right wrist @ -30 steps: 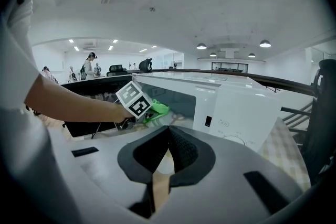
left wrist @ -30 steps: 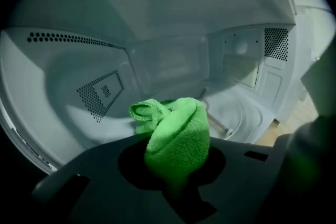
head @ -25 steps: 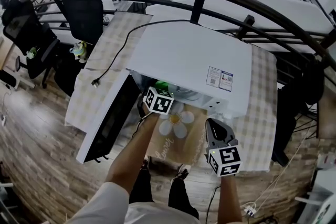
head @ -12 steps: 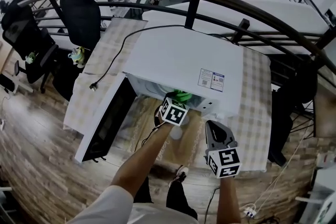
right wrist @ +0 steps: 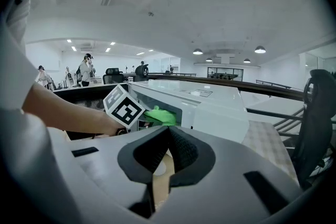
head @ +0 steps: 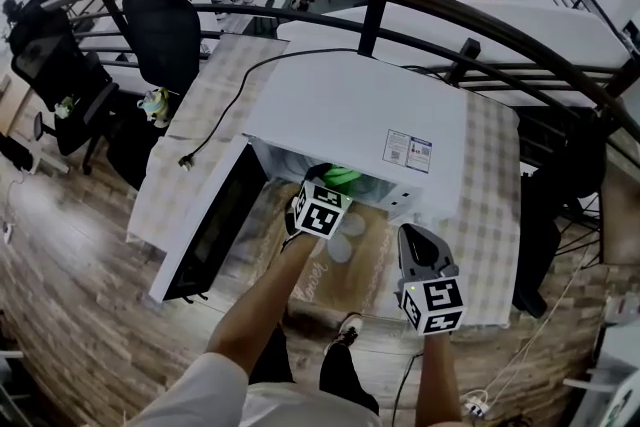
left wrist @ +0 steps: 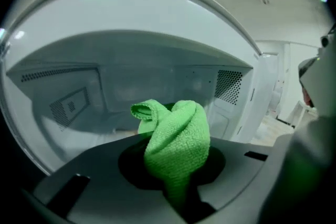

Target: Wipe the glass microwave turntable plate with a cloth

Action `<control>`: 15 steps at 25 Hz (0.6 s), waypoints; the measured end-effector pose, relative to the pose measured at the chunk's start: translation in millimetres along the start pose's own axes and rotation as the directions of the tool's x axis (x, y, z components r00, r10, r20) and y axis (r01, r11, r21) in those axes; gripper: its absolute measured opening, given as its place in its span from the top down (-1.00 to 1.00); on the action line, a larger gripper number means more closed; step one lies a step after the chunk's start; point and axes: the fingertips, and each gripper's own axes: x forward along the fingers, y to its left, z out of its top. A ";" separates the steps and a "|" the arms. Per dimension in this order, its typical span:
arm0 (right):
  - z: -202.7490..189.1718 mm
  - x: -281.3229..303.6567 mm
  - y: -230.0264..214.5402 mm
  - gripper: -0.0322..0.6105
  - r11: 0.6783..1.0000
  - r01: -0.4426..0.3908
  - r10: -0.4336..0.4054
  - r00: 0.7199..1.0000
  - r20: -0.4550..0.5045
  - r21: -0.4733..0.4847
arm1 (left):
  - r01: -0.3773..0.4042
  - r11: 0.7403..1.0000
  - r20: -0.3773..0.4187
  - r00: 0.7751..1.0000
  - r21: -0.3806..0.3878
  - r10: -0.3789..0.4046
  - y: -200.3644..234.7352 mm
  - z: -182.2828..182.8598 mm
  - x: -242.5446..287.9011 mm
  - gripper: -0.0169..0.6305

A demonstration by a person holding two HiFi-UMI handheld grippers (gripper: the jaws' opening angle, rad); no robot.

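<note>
Gaping on the bench (head: 495, 205), the white microwave (head: 360, 115) admits the left gripper (head: 330, 187), jaws clamping a bunched green cloth (left wrist: 176, 144) to wipe inside; the turntable plate is indistinct there. The right gripper (right wrist: 167, 150) hangs outside, jaws closed, empty.

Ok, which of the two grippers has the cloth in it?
The left gripper: its jaws pinch the green cloth at the microwave's open front. The right gripper hangs outside, jaws together with nothing between.

Grey left tongs (head: 331, 186) and right tongs (head: 408, 235) each carry a white cube (head: 322, 208) with black square markers; white sleeve (head: 212, 387)
</note>
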 end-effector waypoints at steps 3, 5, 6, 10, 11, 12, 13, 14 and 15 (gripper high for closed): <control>-2.0 6.4 6.6 0.86 1.000 -0.012 0.012 1.000 -0.001 0.003 | -0.138 0.989 -0.028 0.990 0.043 0.140 46.9 -9.6 -8.4 0.72; -6.9 12.0 10.6 0.86 1.000 -0.021 0.021 1.000 -0.008 0.005 | -0.222 0.973 -0.057 0.972 0.061 0.226 78.3 -19.5 -10.1 0.71; -9.5 15.0 11.8 0.86 1.000 -0.025 0.025 1.000 -0.012 0.006 | -0.253 0.965 -0.070 0.964 0.072 0.257 92.0 -23.5 -9.2 0.71; -18.5 23.1 11.8 0.86 1.000 -0.027 0.027 0.999 -0.033 0.015 | -0.267 0.956 -0.135 0.950 0.119 0.282 116.0 -35.5 5.8 0.72; -21.1 23.9 11.1 0.86 1.000 -0.026 0.026 0.999 -0.038 0.018 | -0.263 0.956 -0.152 0.948 0.127 0.281 115.4 -38.9 9.8 0.72; -23.3 24.6 10.3 0.86 0.999 -0.025 0.025 0.999 -0.043 0.020 | -0.266 0.956 -0.162 0.945 0.127 0.285 115.2 -41.7 12.8 0.72; -25.0 25.1 9.1 0.86 1.000 -0.023 0.024 0.999 -0.045 0.021 | -0.275 0.954 -0.167 0.942 0.117 0.292 116.0 -43.6 15.0 0.72; -26.2 25.2 7.4 0.86 1.000 -0.021 0.022 0.999 -0.047 0.022 | -0.284 0.953 -0.168 0.939 0.105 0.298 116.6 -44.7 16.8 0.72; -27.1 24.8 5.4 0.86 1.000 -0.018 0.019 0.999 -0.048 0.024 | -0.287 0.953 -0.169 0.939 0.095 0.300 115.6 -45.2 18.4 0.72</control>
